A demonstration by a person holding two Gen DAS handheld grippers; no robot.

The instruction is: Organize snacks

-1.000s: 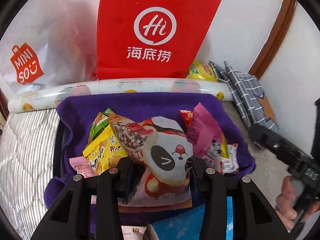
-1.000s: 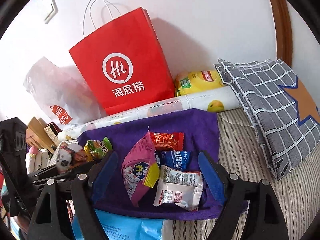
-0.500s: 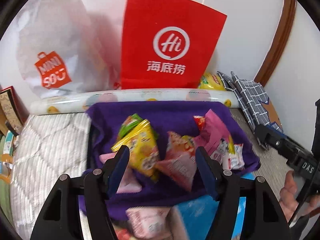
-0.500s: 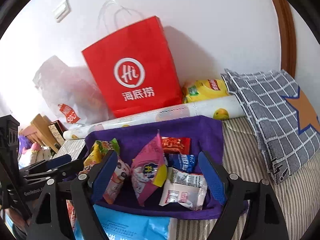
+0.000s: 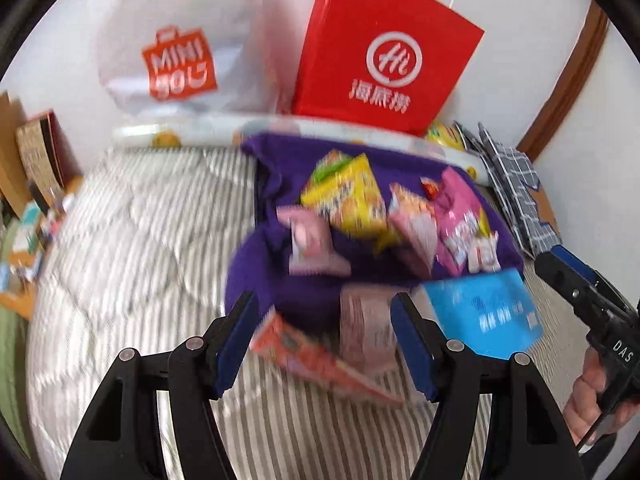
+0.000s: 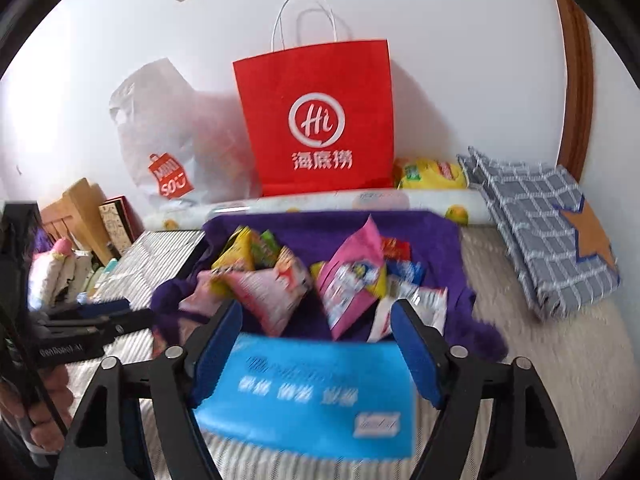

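Observation:
A purple cloth-lined basket [image 5: 256, 280] [image 6: 424, 232] on the striped bed holds several snack packets, among them a yellow one [image 5: 348, 200] and a pink one [image 6: 356, 276]. My left gripper [image 5: 324, 336] is open in front of the basket, above an orange packet [image 5: 312, 356] and a pale pink packet [image 5: 366, 328] lying on the bed. My right gripper [image 6: 316, 344] is closing its jaws over a blue packet [image 6: 312, 392] [image 5: 484, 312] that lies between the fingers at the basket's near edge. The pads do not visibly press on it.
Against the wall stand a red paper bag [image 6: 320, 120] and a white plastic bag [image 5: 180, 60], with a rolled printed sheet [image 6: 360, 200] in front. A grey checked cushion [image 6: 540, 232] and a yellow bag [image 6: 432, 174] lie right. Boxes [image 5: 36, 152] crowd the left edge.
The left gripper let go of a panda-print packet into the basket, then drew back. The right gripper also drew back, and the blue packet now lies between its fingers.

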